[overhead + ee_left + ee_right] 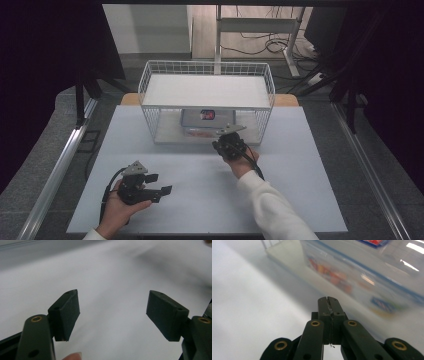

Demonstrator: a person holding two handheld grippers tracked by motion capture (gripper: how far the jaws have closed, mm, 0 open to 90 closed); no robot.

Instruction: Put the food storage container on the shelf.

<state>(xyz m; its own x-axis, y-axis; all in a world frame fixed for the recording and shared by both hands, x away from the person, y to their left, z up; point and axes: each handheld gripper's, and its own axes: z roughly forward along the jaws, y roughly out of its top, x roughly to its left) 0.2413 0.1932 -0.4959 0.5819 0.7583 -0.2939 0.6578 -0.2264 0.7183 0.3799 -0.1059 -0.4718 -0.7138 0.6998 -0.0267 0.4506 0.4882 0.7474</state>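
A clear plastic box (207, 121) with a blue-edged lid and a red label lies on the lower shelf of a white wire rack (207, 101) at the back of the table. In the right gripper view the box (367, 272) fills the upper right, blurred, just beyond my shut, empty right gripper (328, 299). From above, the right gripper (226, 141) sits at the rack's open front, close to the box. My left gripper (159, 183) rests near the table's front left, held in a hand, with its pads (65, 312) apart over bare white tabletop and nothing between them.
The white tabletop (200, 170) stretches between the two hands. The rack's upper shelf (205, 90) holds nothing. Metal rails run along both table sides, and a white desk frame with cables (270, 40) stands on the floor behind.
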